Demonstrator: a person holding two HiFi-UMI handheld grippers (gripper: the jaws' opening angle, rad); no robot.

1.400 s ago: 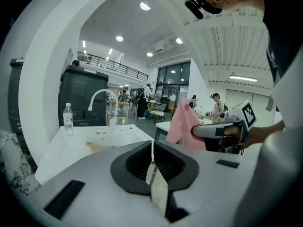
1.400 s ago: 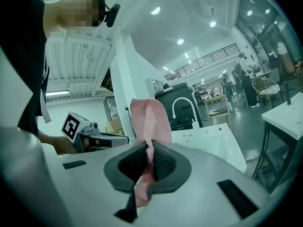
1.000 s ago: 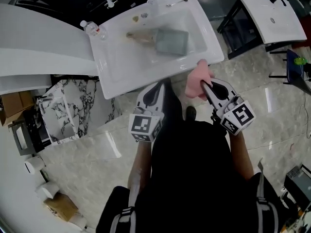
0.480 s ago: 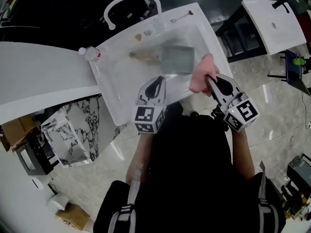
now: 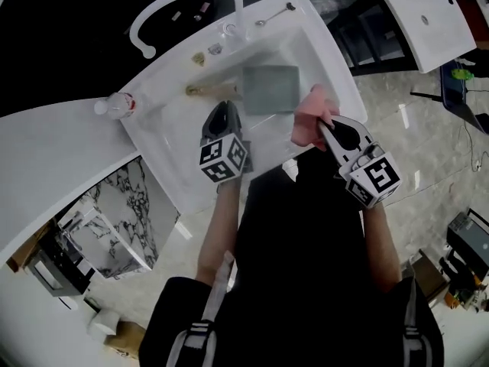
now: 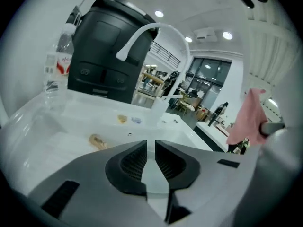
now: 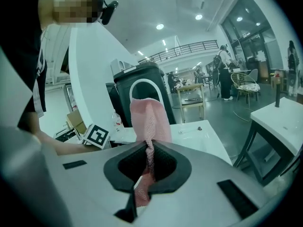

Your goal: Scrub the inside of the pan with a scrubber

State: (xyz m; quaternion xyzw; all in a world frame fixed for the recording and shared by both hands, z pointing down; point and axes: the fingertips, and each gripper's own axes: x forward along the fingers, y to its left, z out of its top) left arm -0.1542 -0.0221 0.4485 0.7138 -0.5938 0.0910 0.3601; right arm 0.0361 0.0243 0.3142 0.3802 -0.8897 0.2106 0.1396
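White sink (image 5: 174, 145) holds the grey pan (image 5: 269, 89); our left gripper (image 5: 221, 108) hovers clenched and empty near its handle, our right gripper (image 5: 322, 125) grasping the pink scrubber (image 5: 307, 116) beside it.

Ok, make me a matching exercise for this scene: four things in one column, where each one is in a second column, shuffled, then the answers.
Things:
1. pan
2. pink scrubber
3. plastic bottle
4. spoon

Places:
A. standing beside the corner of the sink
B. lying on the sink's back rim
C. lying in the sink's basin
D. clamped in the right gripper

Pairs: 1-C, 2-D, 3-A, 4-B
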